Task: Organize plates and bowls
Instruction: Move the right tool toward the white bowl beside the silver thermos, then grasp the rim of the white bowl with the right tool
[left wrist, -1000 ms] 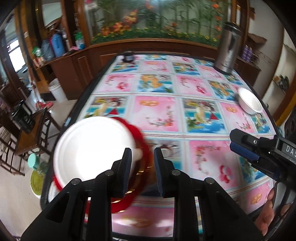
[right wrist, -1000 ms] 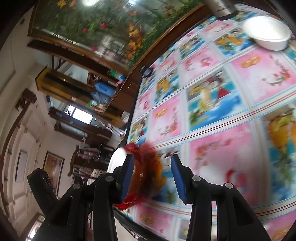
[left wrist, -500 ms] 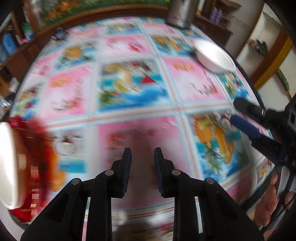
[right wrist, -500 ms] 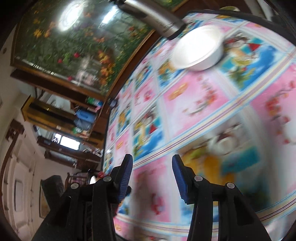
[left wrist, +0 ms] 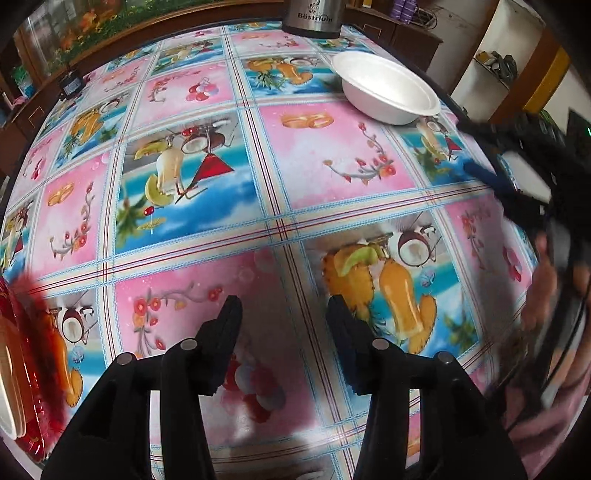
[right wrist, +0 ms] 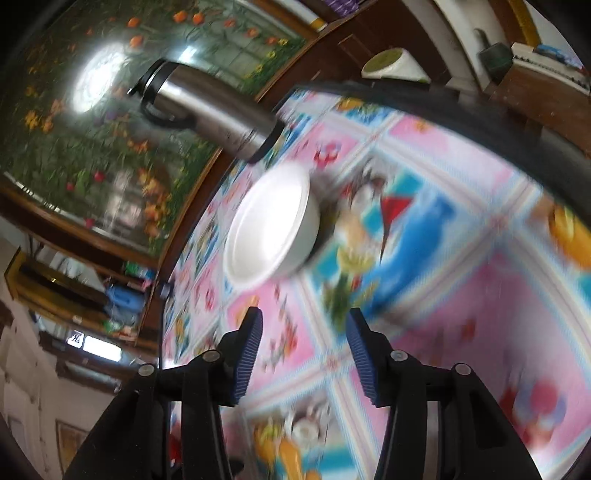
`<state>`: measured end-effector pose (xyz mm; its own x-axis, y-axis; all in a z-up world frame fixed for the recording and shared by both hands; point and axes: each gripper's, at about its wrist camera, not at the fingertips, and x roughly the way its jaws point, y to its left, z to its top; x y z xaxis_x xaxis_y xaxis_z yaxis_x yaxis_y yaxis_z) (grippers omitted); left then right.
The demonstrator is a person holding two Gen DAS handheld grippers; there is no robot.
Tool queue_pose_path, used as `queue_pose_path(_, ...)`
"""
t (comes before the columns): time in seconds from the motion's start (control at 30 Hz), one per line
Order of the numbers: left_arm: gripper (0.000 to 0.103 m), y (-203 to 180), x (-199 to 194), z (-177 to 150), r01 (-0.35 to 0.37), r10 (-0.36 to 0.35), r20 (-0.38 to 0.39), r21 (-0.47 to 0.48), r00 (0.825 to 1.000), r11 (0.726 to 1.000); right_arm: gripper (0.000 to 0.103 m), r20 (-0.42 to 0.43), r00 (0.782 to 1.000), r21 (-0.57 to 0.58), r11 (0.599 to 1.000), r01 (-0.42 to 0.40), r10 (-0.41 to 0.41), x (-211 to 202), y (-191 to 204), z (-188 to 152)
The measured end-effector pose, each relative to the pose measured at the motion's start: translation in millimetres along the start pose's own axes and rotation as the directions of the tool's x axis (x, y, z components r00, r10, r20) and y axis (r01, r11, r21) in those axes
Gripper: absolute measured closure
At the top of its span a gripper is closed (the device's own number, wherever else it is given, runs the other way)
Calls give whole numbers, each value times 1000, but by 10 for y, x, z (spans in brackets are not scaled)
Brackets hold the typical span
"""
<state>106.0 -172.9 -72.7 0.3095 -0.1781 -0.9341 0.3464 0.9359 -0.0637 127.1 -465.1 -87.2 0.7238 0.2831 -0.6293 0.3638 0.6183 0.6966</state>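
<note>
Hovering over the patterned tablecloth [left wrist: 332, 158], left gripper [left wrist: 282, 317] has jaws well apart, nothing between them. Right gripper [right wrist: 303, 332] likewise spread wide, empty. White bowl [left wrist: 388, 88] sits upright at approx 1 o'clock from left gripper, near table edge, just beside steel flask [left wrist: 314, 16]. Red plate stack [left wrist: 22, 350] w/ white plate on top at 9 o'clock, partly out of frame.
</note>
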Motion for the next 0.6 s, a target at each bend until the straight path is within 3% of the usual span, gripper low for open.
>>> queue_pose_path(0.2,57,101,-125,177,-15,15,24,-7,1000,1000,50,51,998,83,996,15,-19,235,-46,369)
queue_pose_path(0.37,57,101,-259,652,-39,41,104,-17,994,999,50,118,993,158,986,-50,31,375,-128,610)
queue_pose_path(0.43,57,82,-260,861,-44,47,122,-26,991,999,50,136,986,142,983,-114,94,417,-153,657)
queue_pose_path(0.6,57,-11,-106,1377,-40,50,128,-85,990,996,50,89,986,150,977,-154,142,506,-190,684)
